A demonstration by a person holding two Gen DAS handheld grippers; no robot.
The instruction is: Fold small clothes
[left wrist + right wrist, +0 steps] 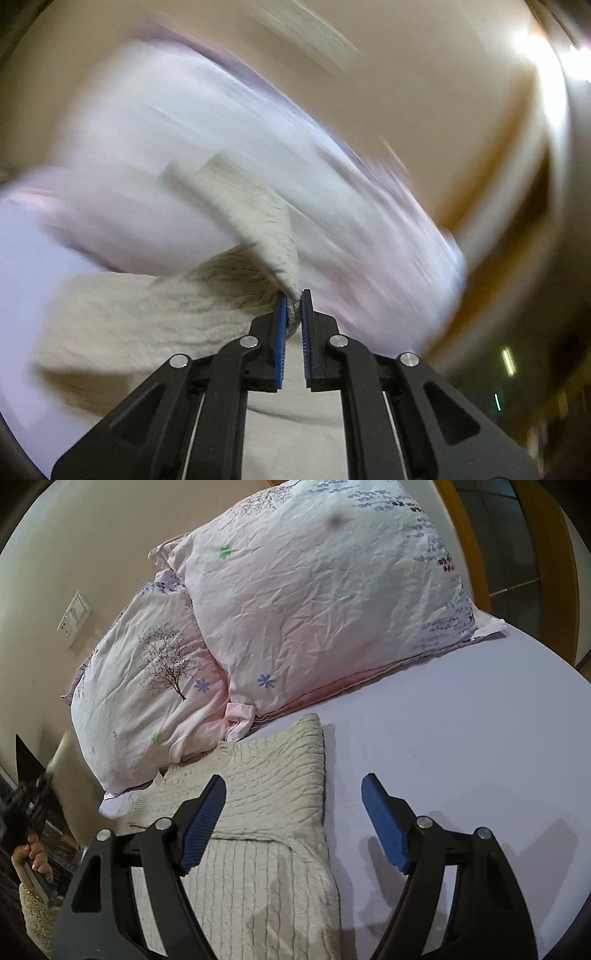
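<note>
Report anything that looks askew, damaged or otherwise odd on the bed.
Nothing looks damaged or spilled. The cream knit sweater lies partly folded on the lavender sheet, its upper edge touching the two crumpled floral pillows. The left gripper pinches a twisted bit of the knit; that view is motion-blurred. The right gripper is open.

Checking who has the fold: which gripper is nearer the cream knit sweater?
Left. The left gripper is shut on a bunched part of the cream knit sweater; the right gripper hangs open above its edge, not touching.
</note>
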